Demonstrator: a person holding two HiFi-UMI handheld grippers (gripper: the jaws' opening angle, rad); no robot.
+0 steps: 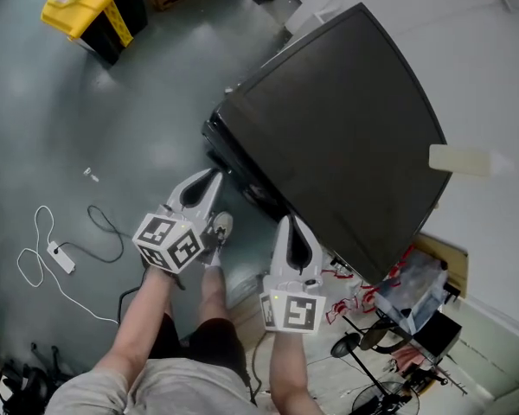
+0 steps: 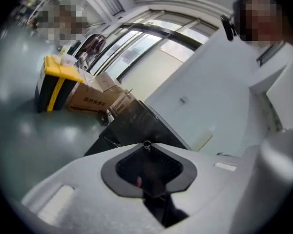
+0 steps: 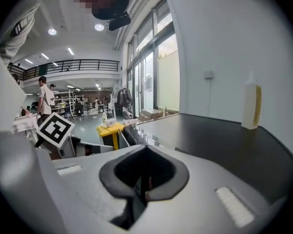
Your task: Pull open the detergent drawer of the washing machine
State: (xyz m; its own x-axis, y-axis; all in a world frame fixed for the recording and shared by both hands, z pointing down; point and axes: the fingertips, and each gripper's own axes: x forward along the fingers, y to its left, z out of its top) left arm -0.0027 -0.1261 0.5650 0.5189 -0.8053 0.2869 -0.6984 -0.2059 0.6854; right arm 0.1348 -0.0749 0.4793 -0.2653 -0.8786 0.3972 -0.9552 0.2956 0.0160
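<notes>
Glossy grey-green floor (image 1: 86,102), open hall. White power strip (image 1: 60,258) with its cable lies on the floor nearby. Left gripper (image 1: 214,175) and right gripper (image 1: 292,221): jaws together on both, nothing held, tips just beside the front edge of the black washing machine (image 1: 346,128). Detergent drawer can't be made out. Cream bottle (image 1: 460,160) on the machine top by the wall. Yellow bin (image 1: 91,3) far back.

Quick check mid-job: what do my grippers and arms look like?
The left gripper and right gripper are light grey shells tapering to dark-padded fingers. Each carries a white cube of black square markers. The forearms are bare of sleeves.
</notes>
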